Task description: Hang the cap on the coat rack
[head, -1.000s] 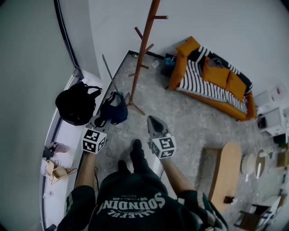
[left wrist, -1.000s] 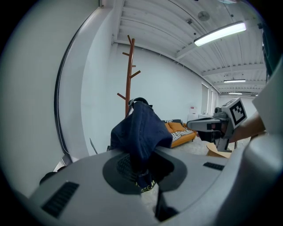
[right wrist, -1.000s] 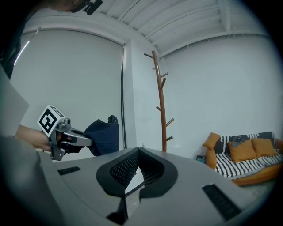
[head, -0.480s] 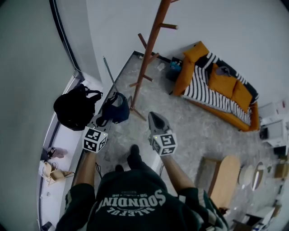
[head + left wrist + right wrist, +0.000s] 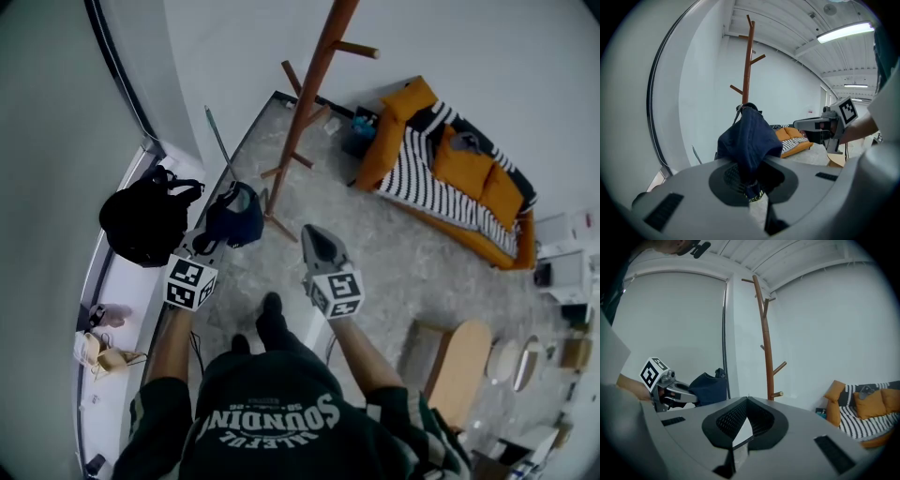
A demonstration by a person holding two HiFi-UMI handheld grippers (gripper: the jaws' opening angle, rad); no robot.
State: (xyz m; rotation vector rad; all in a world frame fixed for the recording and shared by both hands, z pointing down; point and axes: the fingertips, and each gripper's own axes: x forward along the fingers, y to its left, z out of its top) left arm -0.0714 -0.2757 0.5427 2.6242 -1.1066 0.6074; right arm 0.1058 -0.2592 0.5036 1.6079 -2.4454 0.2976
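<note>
Only "SOUNDIN" reads on the shirt (image 5: 272, 412). Short of the coat rack (image 5: 305, 112), the left hand-held gripper (image 5: 206, 246) pinches the cap (image 5: 234, 214); the right hand-held gripper (image 5: 314, 236), alongside, is closed and empty.

I'm counting one left gripper (image 5: 202, 246), one right gripper (image 5: 314, 231), one cap (image 5: 236, 216), one coat rack (image 5: 305, 103), one backpack (image 5: 141, 220), one sofa (image 5: 469, 173).

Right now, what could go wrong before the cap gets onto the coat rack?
The left gripper pinches only a fold of the floppy dark cap, so it might slip out. The coat rack has thin pegs, and the bunched cap could miss one or slide off. Its legs spread over the floor, so a foot might knock it.
</note>
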